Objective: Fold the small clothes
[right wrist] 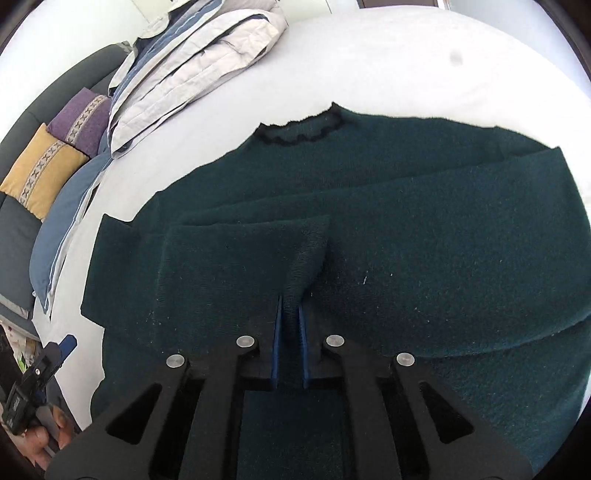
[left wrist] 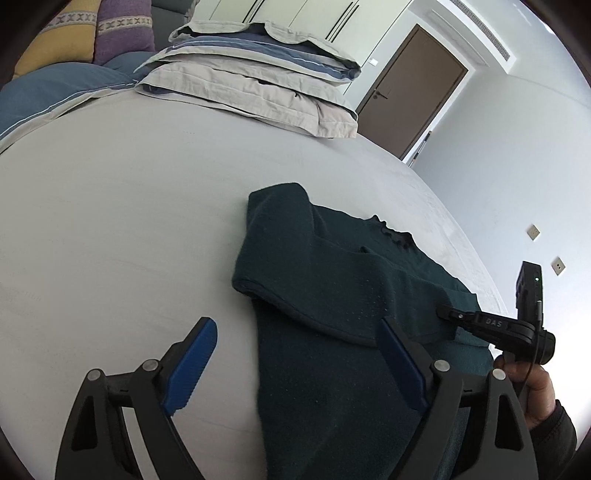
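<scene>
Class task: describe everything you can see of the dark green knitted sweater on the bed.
The dark green knitted sweater looks woolly, with a black scalloped neckline trim. It lies mostly flat on the pale grey bedsheet, one sleeve folded across its body. The right gripper has its jaws shut on that sleeve's ribbed cuff. The left gripper, jaws open, straddles the sweater's side edge without pinching it.

Bedroom in a home: a bed [left wrist: 129, 206] w/ pale sheet, stacked pillows [left wrist: 251, 77] at its head, yellow & purple cushions [right wrist: 59, 155] beside. White wardrobe doors [left wrist: 295, 14], brown door [left wrist: 413, 88] & wall sockets [left wrist: 533, 232] behind.
</scene>
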